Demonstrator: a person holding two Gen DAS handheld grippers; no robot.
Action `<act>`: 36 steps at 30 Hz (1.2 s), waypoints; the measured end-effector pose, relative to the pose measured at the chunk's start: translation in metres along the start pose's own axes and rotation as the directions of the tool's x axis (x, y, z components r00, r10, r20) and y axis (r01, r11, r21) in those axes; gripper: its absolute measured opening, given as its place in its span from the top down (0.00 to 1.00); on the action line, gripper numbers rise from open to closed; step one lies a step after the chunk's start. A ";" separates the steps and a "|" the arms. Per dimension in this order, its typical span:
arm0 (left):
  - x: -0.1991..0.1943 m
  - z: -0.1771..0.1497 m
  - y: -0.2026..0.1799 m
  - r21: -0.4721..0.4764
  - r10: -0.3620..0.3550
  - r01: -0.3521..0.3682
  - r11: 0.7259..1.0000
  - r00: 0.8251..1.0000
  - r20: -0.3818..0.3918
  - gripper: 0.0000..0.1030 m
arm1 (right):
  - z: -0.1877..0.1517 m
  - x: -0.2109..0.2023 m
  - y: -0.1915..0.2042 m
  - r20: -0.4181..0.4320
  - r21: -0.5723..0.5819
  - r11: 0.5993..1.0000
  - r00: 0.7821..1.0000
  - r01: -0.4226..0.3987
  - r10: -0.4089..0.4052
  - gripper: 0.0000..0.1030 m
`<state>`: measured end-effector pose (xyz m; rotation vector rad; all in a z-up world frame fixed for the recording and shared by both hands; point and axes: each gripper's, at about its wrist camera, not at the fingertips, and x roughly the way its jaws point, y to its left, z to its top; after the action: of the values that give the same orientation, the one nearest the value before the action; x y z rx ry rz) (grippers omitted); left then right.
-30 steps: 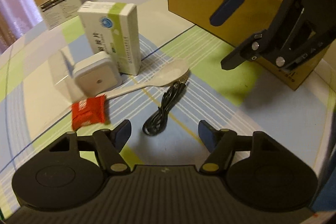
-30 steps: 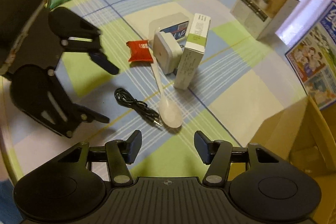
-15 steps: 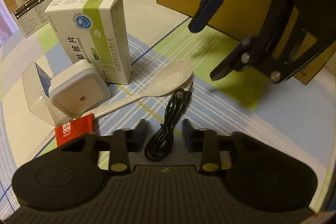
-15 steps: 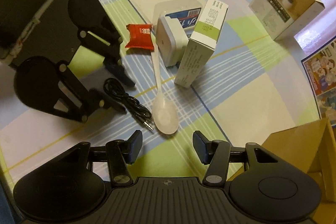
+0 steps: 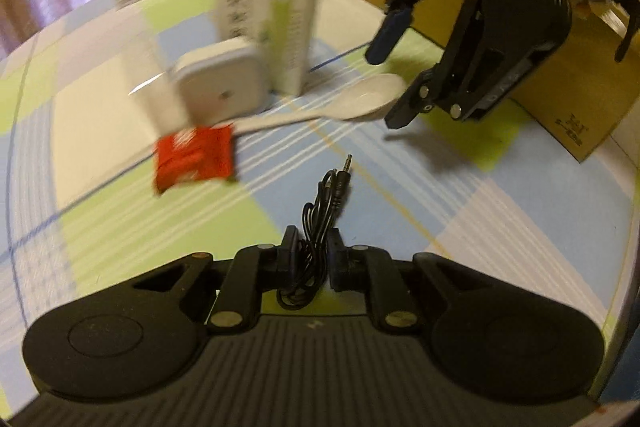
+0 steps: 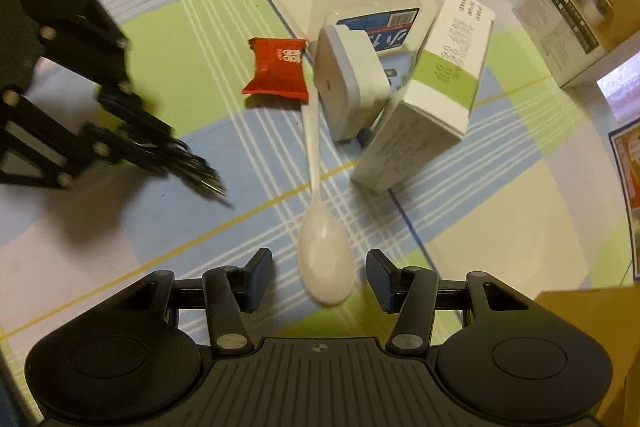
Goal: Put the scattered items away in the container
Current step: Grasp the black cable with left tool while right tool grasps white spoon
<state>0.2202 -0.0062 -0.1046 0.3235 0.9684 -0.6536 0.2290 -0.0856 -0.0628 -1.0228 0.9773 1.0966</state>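
Left gripper (image 5: 312, 251) jaws clamped on cable (image 5: 320, 199); right gripper (image 6: 320, 281) jaws apart, straddling spoon (image 6: 322, 247) bowl on worktop (image 6: 192, 27)

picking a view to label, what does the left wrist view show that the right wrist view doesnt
Only the left wrist view: the left tongs shut on the coiled black audio cable, and the brown cardboard box's side. Only the right wrist view: the open right tongs straddling the white plastic spoon's bowl. Both: spoon, red snack packet, white square plug, green-and-white medicine box.
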 end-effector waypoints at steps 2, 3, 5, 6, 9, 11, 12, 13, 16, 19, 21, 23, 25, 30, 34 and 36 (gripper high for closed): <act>-0.004 -0.005 0.005 -0.035 0.011 -0.011 0.999 1.000 0.002 0.89 | 0.004 0.007 -0.002 -0.010 0.005 1.000 1.000 -0.012 0.013 0.58; -0.005 -0.007 0.006 -0.044 0.016 -0.015 0.999 1.000 0.003 0.89 | 0.006 0.010 -0.003 -0.016 0.003 1.000 1.000 -0.019 0.020 0.59; -0.008 -0.009 0.007 -0.058 0.020 -0.020 0.998 1.000 0.006 0.89 | 0.009 0.014 -0.005 -0.017 0.010 0.999 0.999 -0.032 0.032 0.62; -0.009 -0.010 0.007 -0.063 0.020 -0.020 0.998 1.000 0.008 0.89 | 0.011 0.015 -0.008 -0.015 0.027 0.999 0.999 -0.039 0.039 0.63; -0.011 -0.013 0.007 -0.071 0.021 -0.019 0.997 1.000 0.015 0.89 | 0.013 0.016 -0.014 -0.017 0.069 0.996 0.998 -0.058 0.059 0.71; -0.011 -0.013 0.007 -0.078 0.021 -0.020 0.997 1.000 0.017 0.89 | 0.012 0.016 -0.015 -0.021 0.092 0.994 0.997 -0.066 0.068 0.71; -0.011 -0.013 0.007 -0.082 0.021 -0.019 0.996 1.000 0.018 0.89 | 0.011 0.016 -0.015 -0.023 0.103 0.992 0.997 -0.069 0.071 0.71; -0.010 -0.014 0.008 -0.087 0.020 -0.018 0.996 1.000 0.019 0.89 | 0.010 0.016 -0.015 -0.025 0.116 0.991 0.997 -0.073 0.076 0.71; -0.011 -0.016 0.007 -0.106 0.020 -0.017 0.994 1.000 0.021 0.89 | 0.005 0.013 -0.013 -0.041 0.161 0.984 0.996 -0.070 0.078 0.71; -0.014 -0.018 0.005 -0.129 0.020 -0.018 0.991 1.000 0.013 0.89 | -0.002 0.005 -0.008 -0.043 0.249 0.966 0.995 -0.072 0.085 0.71; -0.016 -0.020 0.002 -0.155 0.026 -0.025 0.988 1.000 0.004 0.89 | -0.010 -0.003 -0.002 -0.024 0.323 0.943 0.995 -0.085 0.098 0.71; -0.019 -0.022 -0.002 -0.175 0.023 -0.023 0.984 1.000 -0.003 0.89 | -0.021 -0.010 0.007 -0.009 0.397 0.912 0.993 -0.103 0.116 0.71; -0.022 -0.025 -0.007 -0.186 0.020 -0.022 0.982 1.000 -0.010 0.89 | -0.033 -0.017 0.020 0.008 0.443 0.889 0.992 -0.114 0.123 0.71; -0.029 -0.033 -0.018 -0.208 0.015 -0.018 0.978 1.000 -0.019 0.89 | -0.060 -0.029 0.052 0.068 0.558 0.820 0.992 -0.128 0.108 0.71; -0.035 -0.040 -0.023 -0.211 0.018 -0.023 0.977 0.999 -0.027 0.90 | -0.081 -0.034 0.068 0.141 0.652 0.741 0.986 -0.162 0.091 0.71; -0.036 -0.042 -0.028 -0.190 0.034 -0.040 0.981 0.999 -0.033 0.89 | -0.086 -0.035 0.075 0.168 0.677 0.717 0.983 -0.169 0.073 0.71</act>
<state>0.1603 0.0081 -0.0959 0.1818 1.0426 -0.5183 0.1399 -0.1651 -0.0614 -0.2665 1.2281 0.7760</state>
